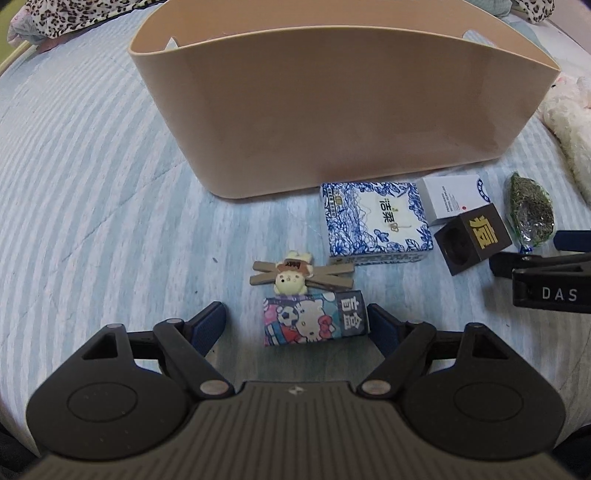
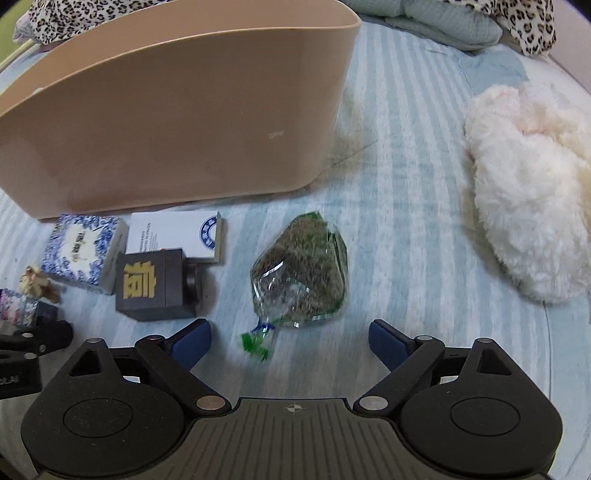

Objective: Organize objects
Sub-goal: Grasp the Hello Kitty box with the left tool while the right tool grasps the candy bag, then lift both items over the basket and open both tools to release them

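A beige plastic bin (image 1: 332,122) stands on a striped bed cover; it also shows in the right wrist view (image 2: 166,122). In front of it lie a Hello Kitty box (image 1: 314,319), a small bear clip (image 1: 291,277), a blue-and-white tissue pack (image 1: 376,221), a white box (image 1: 454,197), a dark cube box (image 1: 472,238) and a clear bag of green herbs (image 1: 532,210). My left gripper (image 1: 295,325) is open, with the Hello Kitty box between its fingers. My right gripper (image 2: 290,338) is open just before the herb bag (image 2: 303,269).
A fluffy white plush toy (image 2: 528,192) lies at the right. Leopard-print fabric (image 2: 517,18) and a pale pillow (image 2: 436,18) lie at the back. The right gripper shows at the right edge of the left wrist view (image 1: 546,280).
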